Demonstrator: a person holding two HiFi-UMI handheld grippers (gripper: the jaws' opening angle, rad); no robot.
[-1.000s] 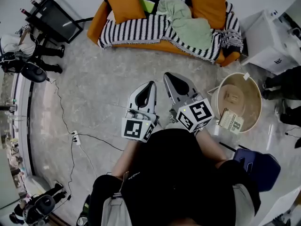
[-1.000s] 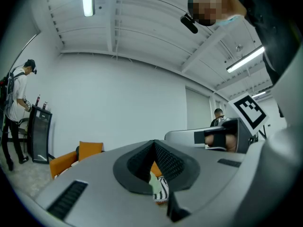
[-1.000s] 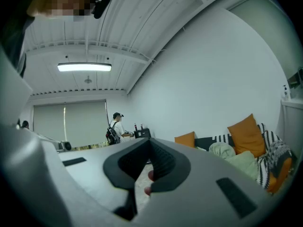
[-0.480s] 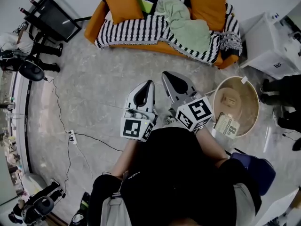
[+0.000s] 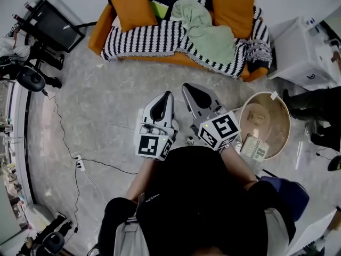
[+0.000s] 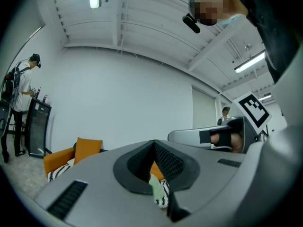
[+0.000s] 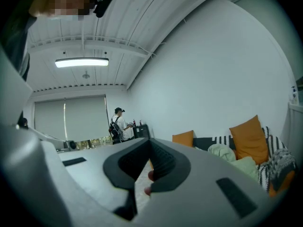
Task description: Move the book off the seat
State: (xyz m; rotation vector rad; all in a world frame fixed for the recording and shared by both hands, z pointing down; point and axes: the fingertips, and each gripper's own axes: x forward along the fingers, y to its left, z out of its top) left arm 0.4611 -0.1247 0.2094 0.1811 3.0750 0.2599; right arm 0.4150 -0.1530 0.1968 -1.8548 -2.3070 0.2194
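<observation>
A grey stone floor [image 5: 106, 105] stretches between the person and an orange sofa [image 5: 98, 30] against the far wall. The sofa's seat is draped in a black-and-white striped throw [image 5: 143, 36], with a pale green blanket [image 5: 206, 32] heaped on it. The book [image 5: 158, 8], a yellow-green slab, lies at the back of the seat, just beside the left orange cushion [image 5: 129, 4] and next to the blanket. Both grippers are held level in front of the person's body, aimed at the sofa and well apart from it. The left gripper [image 5: 168, 95] has its jaws pressed together with nothing between them, and the right gripper [image 5: 187, 87] is likewise closed and empty. I judge this to be the approach, since the book lies untouched on the seat. The next move calls for closing the gap to the sofa, spreading one set of jaws, and coming at the book's exposed edge without snagging the blanket or cushion
</observation>
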